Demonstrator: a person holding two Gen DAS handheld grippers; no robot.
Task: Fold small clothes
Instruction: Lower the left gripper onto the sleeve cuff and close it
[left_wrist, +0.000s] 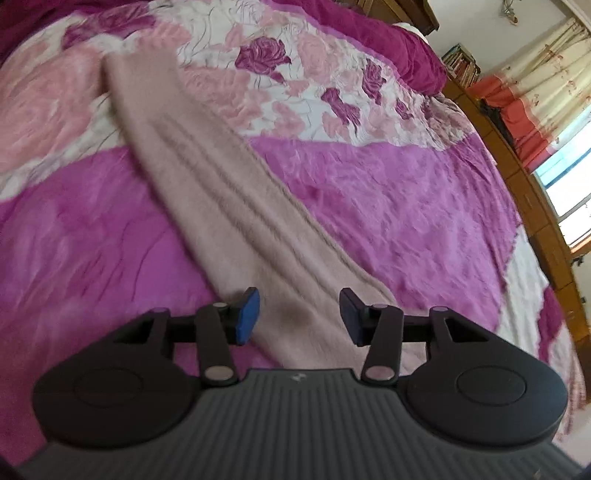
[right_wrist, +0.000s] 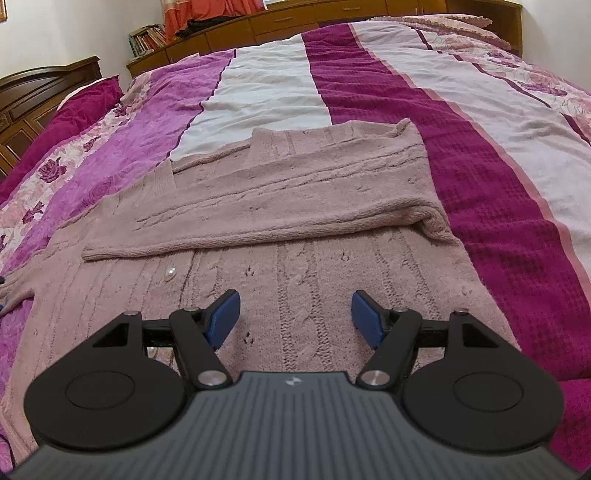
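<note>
Over pink cardigan (right_wrist: 295, 258), hand-held gripper (right_wrist: 295, 317) wide, empty

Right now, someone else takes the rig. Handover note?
Left tongs: open, empty, over the unfolded sleeve that stretches out across the bedspread.
Right tongs: open, empty, over the body of the pink cardigan.
Done: one sleeve is folded across the body.
Left: fold in the other sleeve, then fold the body up, probably from the hem.
</note>
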